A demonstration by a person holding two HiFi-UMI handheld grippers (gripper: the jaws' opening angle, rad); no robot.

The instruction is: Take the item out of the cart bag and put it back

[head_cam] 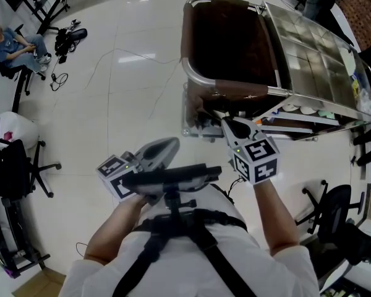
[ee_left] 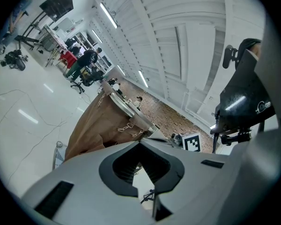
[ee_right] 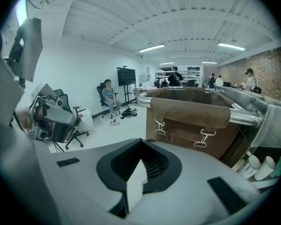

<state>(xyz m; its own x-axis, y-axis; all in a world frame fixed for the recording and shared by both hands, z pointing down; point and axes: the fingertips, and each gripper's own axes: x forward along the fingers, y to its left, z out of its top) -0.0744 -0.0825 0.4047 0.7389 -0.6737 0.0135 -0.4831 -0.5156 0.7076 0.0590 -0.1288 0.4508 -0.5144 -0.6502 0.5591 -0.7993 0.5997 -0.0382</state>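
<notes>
Only the head view looks into the brown fabric cart bag [head_cam: 232, 42], dark inside; the right gripper view shows its metal clasps [ee_right: 202, 135]. The left gripper [head_cam: 172, 143] and right gripper [head_cam: 226, 124] hold their fingers pressed together.

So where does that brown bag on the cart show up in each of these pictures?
Head view: the brown bag is at top centre, seen from above with its mouth open.
Left gripper view: the brown bag is left of centre, seen side on.
Right gripper view: the brown bag is right of centre, front on.
Shared landmark: the shiny metal rail that it hangs from.
</notes>
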